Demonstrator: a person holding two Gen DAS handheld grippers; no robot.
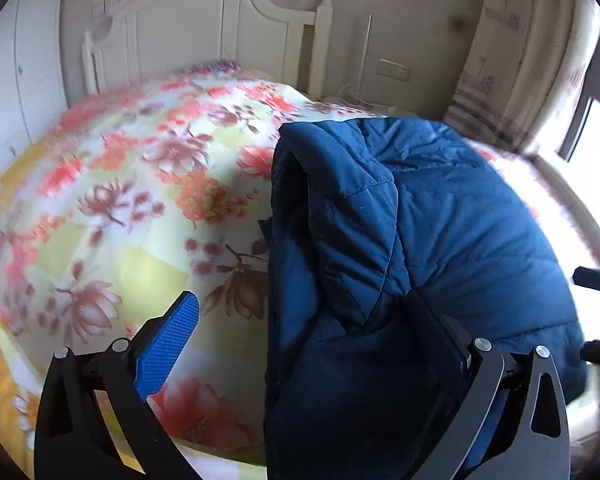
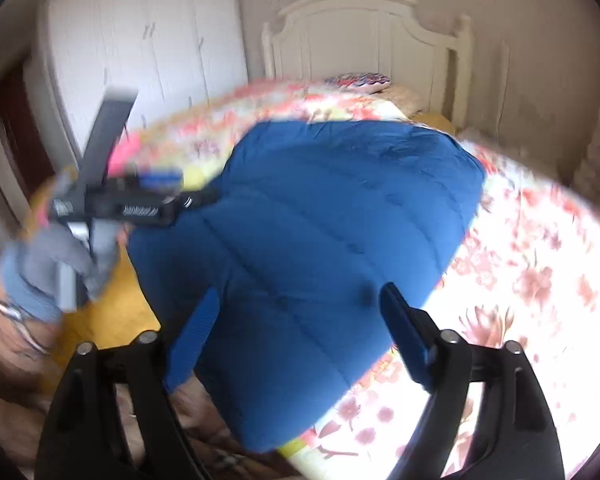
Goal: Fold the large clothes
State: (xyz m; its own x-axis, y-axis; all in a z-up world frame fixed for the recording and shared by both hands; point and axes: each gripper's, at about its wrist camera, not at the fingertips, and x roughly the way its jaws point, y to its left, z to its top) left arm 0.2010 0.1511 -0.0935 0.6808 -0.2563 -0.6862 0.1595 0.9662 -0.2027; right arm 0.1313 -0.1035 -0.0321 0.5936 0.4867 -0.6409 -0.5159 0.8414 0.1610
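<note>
The left tongs (image 1: 304,320) are standing with their jaws spread wide, and a thick fold of the blue jacket (image 1: 400,248) is draping between them and over the right finger, hiding its pad, while the left finger (image 1: 168,348) is showing its ribbed blue pad bare above the bedspread (image 1: 132,184). The right tongs (image 2: 296,320) are also gaping open, both blue pads hanging just over the near edge of the jacket (image 2: 312,240) without pinching it. The jacket is a deep blue quilted one, puffy, with stitched seams running across it; it is lying folded into a compact bundle on the flowered bedspread (image 2: 540,280), toward the near side of the bed, with a white headboard (image 1: 204,24) at the far end. In the right view the left tongs (image 2: 196,196) are reaching in from the left, held by a gloved hand (image 2: 48,268). No readable writing is showing anywhere.
</note>
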